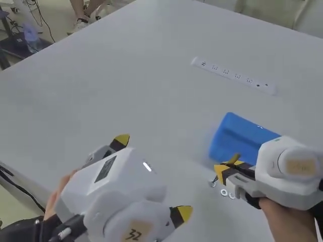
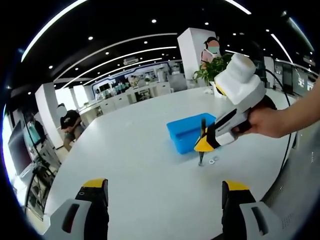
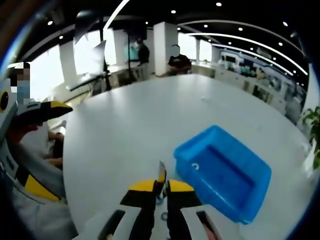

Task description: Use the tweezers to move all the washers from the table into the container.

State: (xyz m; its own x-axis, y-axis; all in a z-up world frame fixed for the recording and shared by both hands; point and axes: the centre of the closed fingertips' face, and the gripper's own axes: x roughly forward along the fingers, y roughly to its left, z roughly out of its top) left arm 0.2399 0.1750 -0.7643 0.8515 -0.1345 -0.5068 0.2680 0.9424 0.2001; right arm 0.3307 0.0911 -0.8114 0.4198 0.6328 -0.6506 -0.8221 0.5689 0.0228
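Large hall: ceiling light strips, white pillars, people in the background, and a plant (image 2: 212,72) past the far table edge. The pale grey table (image 1: 126,75) is mostly bare. A power strip (image 1: 233,75) lies on the far side, well apart from the work.

The blue container (image 1: 237,138) sits right of centre, mouth up. One washer (image 3: 194,166) lies inside it, near a corner. Washers (image 1: 227,193) lie on the table just beside the container's near side; they are small and the count is unclear.

The right gripper (image 1: 224,170) has its jaws pressed together, pinching the tweezers (image 2: 201,150). The tweezers point down with their tips at the table just beside the washers. Whether they touch a washer cannot be told. In the right gripper view the tweezers (image 3: 161,174) stick out between the pressed jaws, with the container just to the right.

The left gripper (image 1: 151,176) has its jaws spread wide and holds nothing. It hangs over bare table, well apart from the washers and container. The left gripper view shows bare table between its jaws, with the right gripper (image 2: 206,144) ahead and to the right.

Wide bare table lies left of and beyond the container. The near table edge is close by the left hand.
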